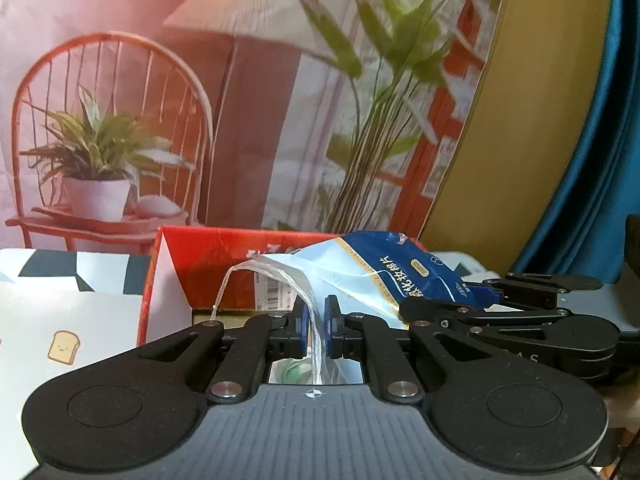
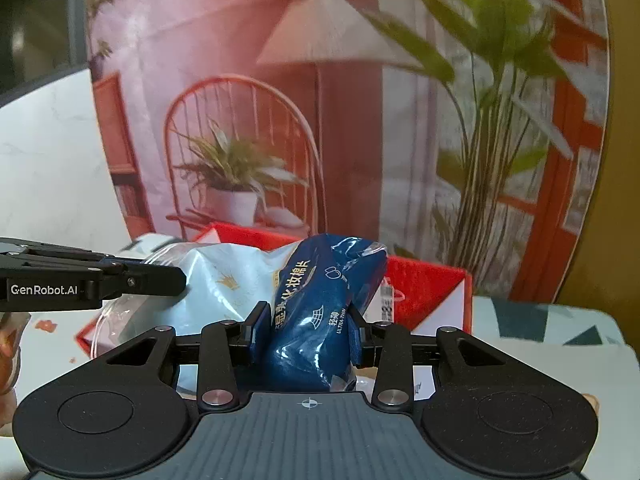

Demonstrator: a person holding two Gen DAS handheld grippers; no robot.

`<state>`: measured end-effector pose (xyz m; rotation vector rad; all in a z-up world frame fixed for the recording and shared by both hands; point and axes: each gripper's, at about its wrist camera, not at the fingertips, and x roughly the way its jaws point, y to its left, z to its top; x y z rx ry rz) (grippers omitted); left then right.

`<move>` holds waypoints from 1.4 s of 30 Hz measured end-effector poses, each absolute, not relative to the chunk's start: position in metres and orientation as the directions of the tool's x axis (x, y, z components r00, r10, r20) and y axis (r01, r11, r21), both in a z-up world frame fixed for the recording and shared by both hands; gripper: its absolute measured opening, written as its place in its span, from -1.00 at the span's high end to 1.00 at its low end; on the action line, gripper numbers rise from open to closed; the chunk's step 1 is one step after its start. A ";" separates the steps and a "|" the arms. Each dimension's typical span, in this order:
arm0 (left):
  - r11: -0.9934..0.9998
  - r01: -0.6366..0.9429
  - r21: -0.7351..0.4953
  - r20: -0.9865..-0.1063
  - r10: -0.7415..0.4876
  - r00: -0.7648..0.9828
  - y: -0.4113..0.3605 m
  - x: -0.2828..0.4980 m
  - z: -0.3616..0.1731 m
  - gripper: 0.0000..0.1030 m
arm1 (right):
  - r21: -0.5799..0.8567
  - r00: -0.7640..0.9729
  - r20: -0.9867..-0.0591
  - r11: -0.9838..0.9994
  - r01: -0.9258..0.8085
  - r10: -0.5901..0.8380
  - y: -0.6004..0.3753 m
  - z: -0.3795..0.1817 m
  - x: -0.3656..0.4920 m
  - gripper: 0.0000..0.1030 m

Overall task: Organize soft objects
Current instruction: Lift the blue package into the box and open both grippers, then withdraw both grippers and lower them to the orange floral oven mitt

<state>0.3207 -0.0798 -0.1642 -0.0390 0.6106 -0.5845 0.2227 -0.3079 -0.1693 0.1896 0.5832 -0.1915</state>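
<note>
A soft plastic pack of cotton pads [image 2: 316, 312], dark blue and pale blue with printed lettering, hangs above an open red box [image 2: 424, 292]. My right gripper [image 2: 306, 328] is shut on its dark blue end. My left gripper [image 1: 317, 322] is shut on the clear plastic flap [image 1: 296, 284] at the other end of the same pack [image 1: 384, 276]. The left gripper's arm shows in the right wrist view [image 2: 92, 280], and the right gripper shows in the left wrist view [image 1: 520, 312]. The red box [image 1: 224, 268] lies just beyond the pack.
A round printed backdrop [image 2: 340, 100] with a chair, lamp and plants stands behind the box. A white card with a toast drawing [image 1: 64, 344] lies at the left. A patterned tabletop [image 2: 540, 324] extends right. A blue curtain [image 1: 592, 140] hangs at the far right.
</note>
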 end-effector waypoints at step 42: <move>0.869 0.473 -0.145 -0.598 -0.458 0.658 -0.052 0.284 -0.174 -0.32 | 0.131 0.742 -0.641 0.924 0.359 -0.197 -0.279 -0.182 0.195 -0.25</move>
